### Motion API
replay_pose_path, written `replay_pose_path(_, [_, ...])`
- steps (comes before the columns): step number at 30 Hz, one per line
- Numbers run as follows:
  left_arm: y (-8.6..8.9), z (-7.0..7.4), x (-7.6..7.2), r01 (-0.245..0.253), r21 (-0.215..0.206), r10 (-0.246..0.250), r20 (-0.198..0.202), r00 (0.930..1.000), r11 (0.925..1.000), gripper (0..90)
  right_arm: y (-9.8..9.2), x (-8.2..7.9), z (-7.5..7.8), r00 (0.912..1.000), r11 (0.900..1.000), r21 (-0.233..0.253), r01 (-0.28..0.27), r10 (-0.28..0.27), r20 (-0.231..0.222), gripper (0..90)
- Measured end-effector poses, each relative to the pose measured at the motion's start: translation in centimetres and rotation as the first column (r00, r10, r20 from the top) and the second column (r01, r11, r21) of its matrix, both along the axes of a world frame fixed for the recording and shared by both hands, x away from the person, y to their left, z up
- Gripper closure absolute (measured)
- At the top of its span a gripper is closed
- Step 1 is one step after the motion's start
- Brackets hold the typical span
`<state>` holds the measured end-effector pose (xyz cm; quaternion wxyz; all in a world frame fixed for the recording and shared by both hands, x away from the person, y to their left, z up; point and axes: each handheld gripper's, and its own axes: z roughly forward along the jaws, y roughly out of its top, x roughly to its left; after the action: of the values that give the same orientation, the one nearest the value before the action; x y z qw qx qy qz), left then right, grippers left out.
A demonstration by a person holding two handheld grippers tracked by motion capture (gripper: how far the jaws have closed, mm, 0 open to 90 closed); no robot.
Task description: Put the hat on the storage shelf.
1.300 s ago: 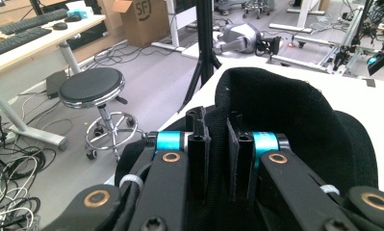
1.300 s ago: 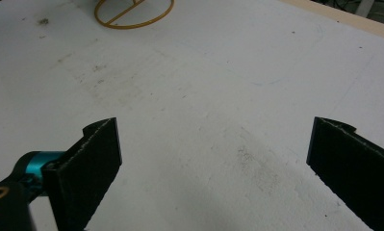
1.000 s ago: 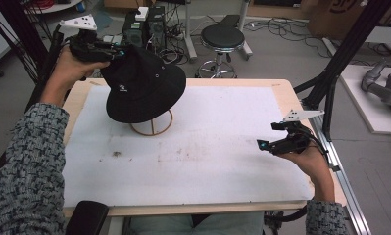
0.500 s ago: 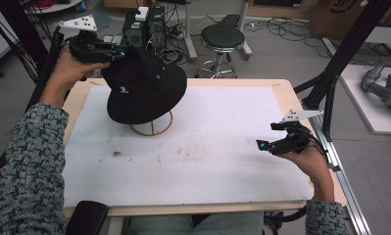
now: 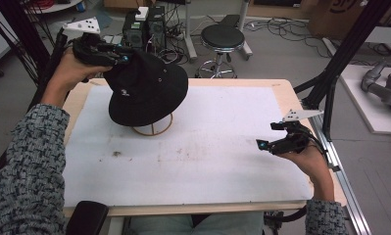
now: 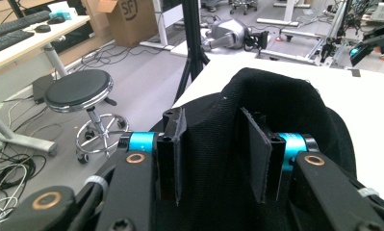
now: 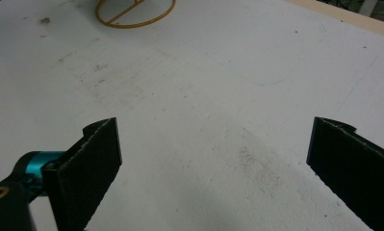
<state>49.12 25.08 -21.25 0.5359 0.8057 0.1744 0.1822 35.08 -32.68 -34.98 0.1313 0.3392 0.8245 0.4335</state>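
Observation:
A black bucket hat (image 5: 146, 90) sits tilted over a gold wire stand (image 5: 154, 129) at the far left of the white table (image 5: 222, 122). My left gripper (image 5: 119, 58) is at the hat's far left brim. In the left gripper view the hat (image 6: 276, 96) bunches up between the pads, and the gripper (image 6: 213, 125) is shut on that fold. My right gripper (image 5: 264, 145) hovers low over the table's right side, well away from the hat. Its jaws stand wide apart, open (image 7: 213, 144) over bare white surface, with the stand's ring base (image 7: 134, 12) far ahead.
A round black stool (image 5: 222, 36) stands on the floor behind the table. Black frame posts (image 5: 340, 58) rise at the right edge. Computer boxes and cables (image 5: 144, 19) lie beyond the far left corner. The white surface shows faint scuff marks (image 5: 117, 154).

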Motion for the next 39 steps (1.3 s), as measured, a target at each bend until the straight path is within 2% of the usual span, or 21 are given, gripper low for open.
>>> replay_pose_path(9, [-0.07, -0.07, -0.09, -0.009, 0.013, 0.009, 0.001, 1.0000, 0.9999, 50.5, -0.02, 0.00, 0.00, 1.0000, 1.000, 0.000, -0.001, 0.001, 0.000, 4.7])
replay_pose_path(13, [-0.11, -0.10, -0.11, -0.013, 0.017, 0.013, 0.002, 0.9999, 0.9998, 49.2, 0.01, 0.02, 0.00, 1.0000, 1.000, 0.001, -0.002, 0.002, -0.002, 4.7])
replay_pose_path(20, [-0.13, -0.12, -0.24, -0.020, 0.031, 0.020, 0.022, 0.9996, 0.9993, 42.1, -0.02, 0.02, 0.02, 1.0000, 1.000, 0.003, -0.003, 0.003, -0.001, 4.7])
replay_pose_path(23, [-0.12, -0.11, -0.37, -0.009, 0.033, 0.008, 0.028, 0.9996, 0.9994, 39.8, -0.01, 0.02, 0.04, 1.0000, 1.000, 0.002, -0.003, 0.003, -0.005, 4.7])
replay_pose_path(34, [0.42, -0.13, -0.60, 0.013, 0.018, -0.014, 0.018, 0.9997, 0.9998, 37.5, 0.07, 0.06, 0.02, 1.0000, 1.000, 0.000, -0.006, 0.006, -0.007, 4.7])
replay_pose_path(39, [0.48, -0.25, -0.59, 0.015, 0.030, -0.015, 0.014, 0.9998, 0.9995, 34.8, 0.08, 0.10, 0.00, 1.0000, 1.000, 0.000, -0.009, 0.009, -0.004, 4.7])
